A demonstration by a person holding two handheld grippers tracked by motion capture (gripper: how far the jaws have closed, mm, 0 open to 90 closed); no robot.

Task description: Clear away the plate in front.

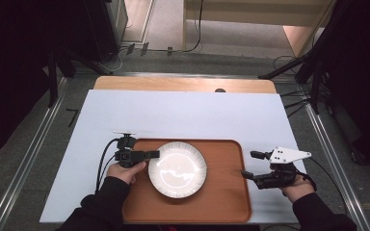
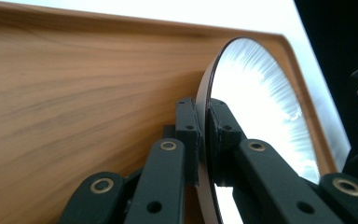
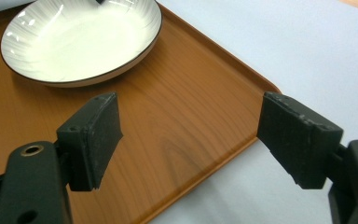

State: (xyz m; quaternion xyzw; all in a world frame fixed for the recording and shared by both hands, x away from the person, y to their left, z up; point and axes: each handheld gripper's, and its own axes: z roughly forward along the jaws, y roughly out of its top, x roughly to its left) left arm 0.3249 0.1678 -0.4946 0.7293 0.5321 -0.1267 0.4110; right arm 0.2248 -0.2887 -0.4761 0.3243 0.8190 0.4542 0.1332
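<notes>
One round white ribbed ceramic plate (image 1: 177, 169) with a dark rim sits at the middle of a rectangular wooden tray (image 1: 221, 202) on the white tabletop (image 1: 183, 113). The left gripper (image 1: 153, 154) pinches the plate's rim at about nine o'clock, jaws closed on it. The right gripper (image 1: 250, 164) hovers at the tray's three o'clock edge, jaws spread wide and holding nothing.

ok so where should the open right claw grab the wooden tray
Judging by its pose, take the tray by its raised right rim, coming in from the right. That edge lies nearest the right claw, whose jaws stand wide apart beside it, and is clear of the plate.
</notes>
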